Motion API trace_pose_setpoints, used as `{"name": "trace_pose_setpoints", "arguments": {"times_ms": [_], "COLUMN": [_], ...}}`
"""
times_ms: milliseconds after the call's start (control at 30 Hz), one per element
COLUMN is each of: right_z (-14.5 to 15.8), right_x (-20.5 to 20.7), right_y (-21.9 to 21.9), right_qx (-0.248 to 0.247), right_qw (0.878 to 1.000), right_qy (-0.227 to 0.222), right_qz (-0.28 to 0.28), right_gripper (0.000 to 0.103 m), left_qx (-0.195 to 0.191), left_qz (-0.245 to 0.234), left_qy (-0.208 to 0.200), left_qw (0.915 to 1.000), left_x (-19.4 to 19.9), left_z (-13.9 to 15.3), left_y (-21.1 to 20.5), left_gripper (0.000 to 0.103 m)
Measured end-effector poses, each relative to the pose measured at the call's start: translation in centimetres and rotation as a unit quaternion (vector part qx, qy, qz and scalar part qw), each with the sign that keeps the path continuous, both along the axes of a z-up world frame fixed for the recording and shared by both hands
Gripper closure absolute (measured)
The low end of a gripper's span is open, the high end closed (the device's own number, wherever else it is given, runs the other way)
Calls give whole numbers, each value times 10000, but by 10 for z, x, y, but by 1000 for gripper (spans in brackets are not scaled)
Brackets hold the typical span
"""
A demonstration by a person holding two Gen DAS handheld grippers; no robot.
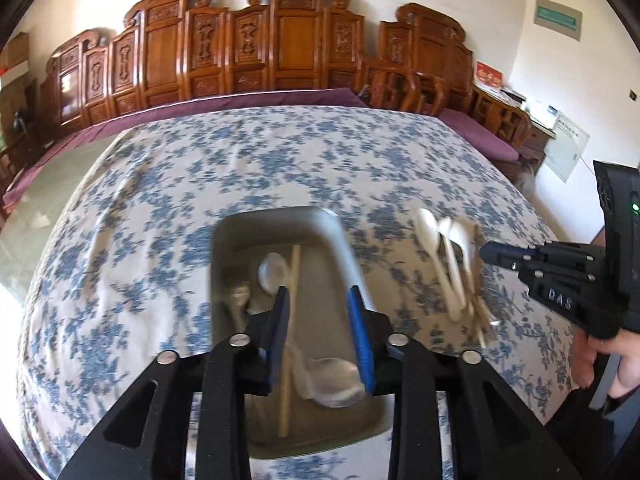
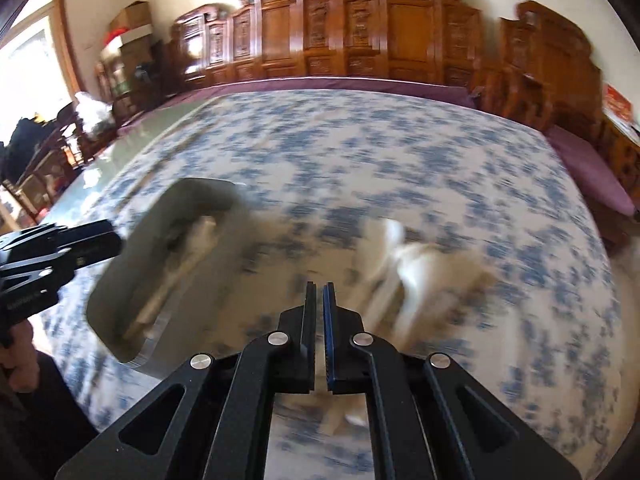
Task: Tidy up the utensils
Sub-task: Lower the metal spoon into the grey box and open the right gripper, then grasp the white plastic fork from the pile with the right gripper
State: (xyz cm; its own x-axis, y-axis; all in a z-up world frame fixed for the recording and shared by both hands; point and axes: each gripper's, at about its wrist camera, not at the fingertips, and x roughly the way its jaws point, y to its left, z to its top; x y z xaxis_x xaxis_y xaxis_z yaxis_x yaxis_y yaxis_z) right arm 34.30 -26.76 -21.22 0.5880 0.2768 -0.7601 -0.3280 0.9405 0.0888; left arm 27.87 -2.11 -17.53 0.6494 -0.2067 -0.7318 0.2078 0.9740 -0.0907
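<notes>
Sorting utensils into grey tray (image 1: 224, 240) on floral-cloth desk (image 1: 160, 184); tray already holds white spoon (image 1: 273, 271), wooden chopstick (image 1: 289, 344), second pale spoon nearer camera, dark-handled piece at left side, too blurred to name; loose pile of white spoons (image 1: 444, 256) and chopsticks lies on cloth right of tray, probably awaiting transfer; left tongs (image 1: 322, 334) spread above tray, nothing between pads; right tongs (image 2: 319, 334) pressed together, empty, near pile; likely next pick from pile; heavy motion blur.
</notes>
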Motion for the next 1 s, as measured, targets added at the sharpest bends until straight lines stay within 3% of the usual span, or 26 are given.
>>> {"name": "trace_pose_setpoints", "arguments": {"times_ms": [67,167,733,1000], "right_z": [-6,-16,-65,-61], "right_x": [5,13,55,53], "right_y": [-14,-20,-1,-10], "right_qx": [42,128,-283,-217], "right_qw": [9999,9998,9989,9991], "right_qy": [33,75,320,252], "right_qz": [-142,-158,-183,-271], "right_gripper": [98,83,84,97], "left_qx": [8,-3,-15,37], "left_qz": [-69,-138,-234,-293], "left_qy": [7,44,153,152], "left_qw": [10000,9999,9996,9994], "left_x": [-1,-1,1,-1], "left_z": [-2,-6,-15,-16], "left_y": [-10,-20,-32,-41], "left_gripper": [68,67,67,67]}}
